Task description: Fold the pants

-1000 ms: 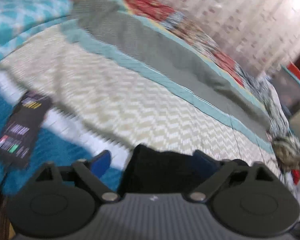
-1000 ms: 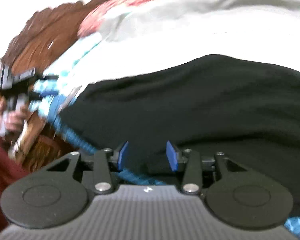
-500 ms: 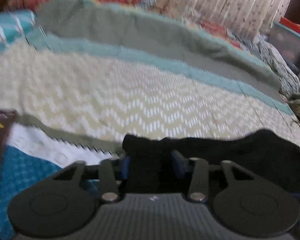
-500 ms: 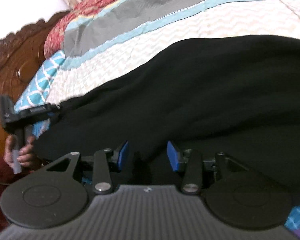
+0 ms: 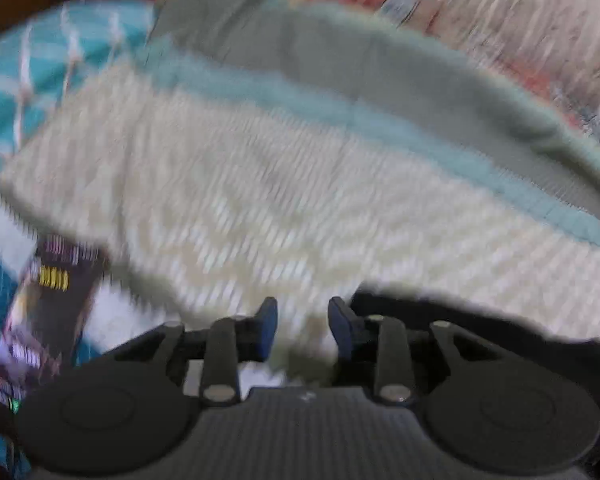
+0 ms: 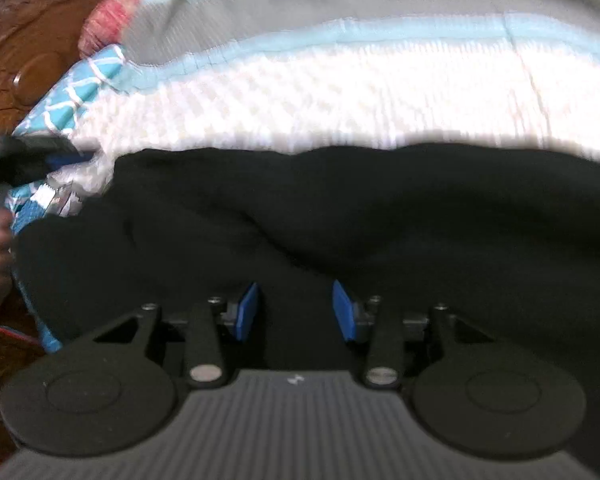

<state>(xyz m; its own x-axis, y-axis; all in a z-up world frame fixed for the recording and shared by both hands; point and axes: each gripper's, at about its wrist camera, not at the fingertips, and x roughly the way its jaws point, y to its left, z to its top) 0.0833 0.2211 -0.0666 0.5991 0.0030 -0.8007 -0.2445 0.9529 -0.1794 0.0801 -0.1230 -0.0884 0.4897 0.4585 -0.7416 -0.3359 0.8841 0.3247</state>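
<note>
Left gripper (image 5: 302, 330) gapes empty over quilt (image 5: 284, 200); pants (image 5: 480, 328) lie lower right of frame. Right gripper (image 6: 294, 312), jaws parted (nothing pinched), hovers directly above pants (image 6: 340, 216), stretching crosswise, so it's nearer.

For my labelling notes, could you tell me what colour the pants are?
Plain black pants, with no visible pattern; the right wrist view shows them best.

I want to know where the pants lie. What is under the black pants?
The black pants lie on a bed cover with cream, light blue and grey stripes; its cream band shows beyond their far edge. The part of the cover directly beneath them is hidden by the cloth.
</note>
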